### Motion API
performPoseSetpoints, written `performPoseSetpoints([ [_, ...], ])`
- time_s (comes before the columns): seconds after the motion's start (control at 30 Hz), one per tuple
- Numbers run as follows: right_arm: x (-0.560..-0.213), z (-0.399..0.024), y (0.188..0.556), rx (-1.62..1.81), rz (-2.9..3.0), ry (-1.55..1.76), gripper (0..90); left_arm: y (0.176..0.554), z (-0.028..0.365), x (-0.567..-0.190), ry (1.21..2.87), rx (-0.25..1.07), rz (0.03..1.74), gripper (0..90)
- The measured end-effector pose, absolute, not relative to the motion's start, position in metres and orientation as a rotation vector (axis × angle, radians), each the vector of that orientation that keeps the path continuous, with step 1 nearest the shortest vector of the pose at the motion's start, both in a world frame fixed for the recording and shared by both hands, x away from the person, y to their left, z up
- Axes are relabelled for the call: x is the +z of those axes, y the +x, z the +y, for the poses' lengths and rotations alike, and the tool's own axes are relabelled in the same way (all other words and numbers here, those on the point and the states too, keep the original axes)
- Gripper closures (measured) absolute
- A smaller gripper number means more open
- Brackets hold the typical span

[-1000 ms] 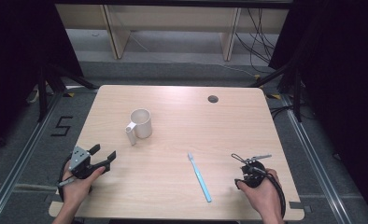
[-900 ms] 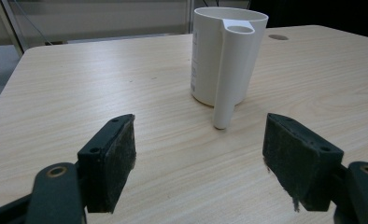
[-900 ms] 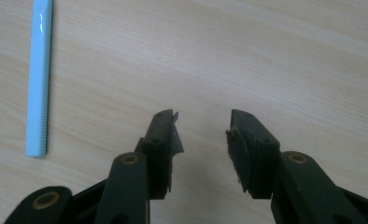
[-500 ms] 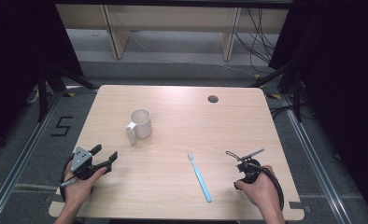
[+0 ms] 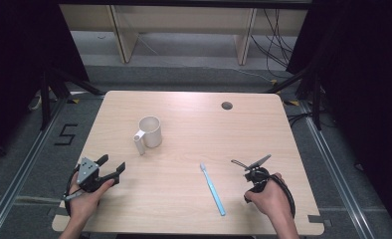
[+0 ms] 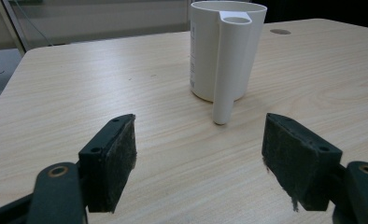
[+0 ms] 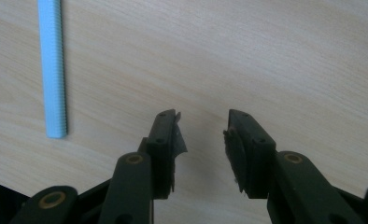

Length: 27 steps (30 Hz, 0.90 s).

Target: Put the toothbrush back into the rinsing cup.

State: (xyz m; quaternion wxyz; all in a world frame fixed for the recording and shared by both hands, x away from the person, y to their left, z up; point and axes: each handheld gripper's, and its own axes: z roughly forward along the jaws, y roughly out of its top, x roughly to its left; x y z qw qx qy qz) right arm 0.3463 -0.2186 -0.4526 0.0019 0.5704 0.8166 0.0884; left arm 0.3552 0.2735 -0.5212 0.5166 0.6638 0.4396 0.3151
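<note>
The worktop (image 5: 184,209) is carrying a white mug (image 5: 149,131) and a light blue toothbrush (image 5: 213,189). The mug is standing upright left of centre, its straight handle (image 5: 139,144) pointing toward the person's near-left side. The toothbrush is lying flat near the front edge, right of centre, with its head (image 5: 202,167) pointing away from the person and its shaft running diagonally toward the near right. A small dark round hole (image 5: 227,105) is sitting in the far right part of the worktop.

The left gripper (image 5: 112,169) is sitting low at the near-left corner, held by the left hand (image 5: 84,196), jaws spread wide and gripping nothing. In the left gripper view the left gripper (image 6: 198,154) is facing the mug (image 6: 226,51) across bare wood, with the handle (image 6: 229,65) turned toward the camera; the mug is well apart from the pads (image 6: 121,154).

The right gripper (image 5: 251,163) is sitting near the front right, held by the right hand (image 5: 266,194), just beside the toothbrush and not touching it. In the right gripper view the right gripper (image 7: 203,140) is pointing down at the wood with jaws partly apart and nothing between them; the ridged end of the toothbrush (image 7: 52,70) is lying off to the left of the pads (image 7: 170,140).
</note>
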Motion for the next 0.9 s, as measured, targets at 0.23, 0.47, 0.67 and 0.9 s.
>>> performPoseSetpoints([
  [0.23, -0.452, -0.212, 0.346, 0.283, 2.569, 1.792, 63.3, 0.355, 0.272, -0.522, 1.603, 0.758, 1.065, 25.6],
  [0.47, -0.450, -0.202, 0.349, 0.286, 2.579, 1.781, 62.9, 0.355, 0.272, -0.524, 1.594, 0.762, 1.051, 25.7],
  [0.67, -0.449, -0.191, 0.351, 0.244, 2.568, 1.731, 61.8, 0.355, 0.271, -0.524, 1.596, 0.768, 1.045, 25.9],
  [0.9, -0.448, -0.187, 0.352, 0.272, 2.569, 1.726, 62.0, 0.353, 0.272, -0.523, 1.603, 0.767, 1.056, 25.9],
])
